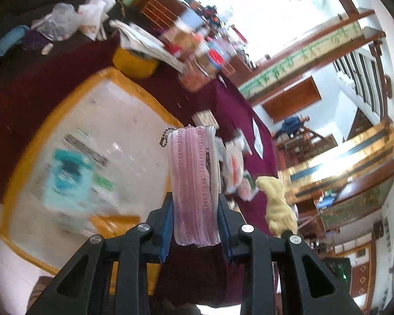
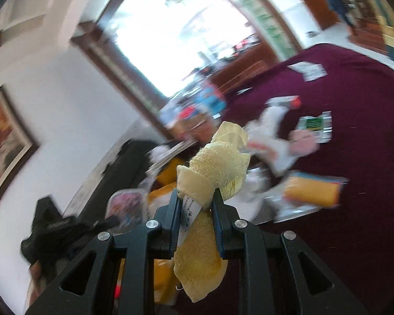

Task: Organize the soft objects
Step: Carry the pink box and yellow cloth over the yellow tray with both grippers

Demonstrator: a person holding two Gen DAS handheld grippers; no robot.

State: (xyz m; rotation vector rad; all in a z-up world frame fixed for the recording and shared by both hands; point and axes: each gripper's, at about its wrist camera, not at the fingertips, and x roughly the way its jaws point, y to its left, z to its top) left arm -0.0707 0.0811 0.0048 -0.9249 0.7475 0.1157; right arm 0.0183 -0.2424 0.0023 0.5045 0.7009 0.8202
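Observation:
In the left wrist view my left gripper (image 1: pixel 195 204) is shut on a pink ribbed soft pouch (image 1: pixel 194 181) with a small ball chain at its top, held upright above the maroon tablecloth (image 1: pixel 233 105). To its right the yellow towel (image 1: pixel 277 204) shows in the other gripper. In the right wrist view my right gripper (image 2: pixel 195 199) is shut on that yellow terry towel (image 2: pixel 218 165), which bunches above the jaws and hangs below them with a white label. The pink pouch (image 2: pixel 127 204) appears blurred at lower left.
A yellow-rimmed tray (image 1: pixel 149 97) with a printed sheet lies left of the pouch. A yellow bowl (image 1: pixel 134 63), plastic bags (image 1: pixel 73 15) and papers crowd the far table. White packets (image 2: pixel 270 136) and an orange pack (image 2: pixel 312 189) lie on the maroon cloth (image 2: pixel 354 231). A person stands far off.

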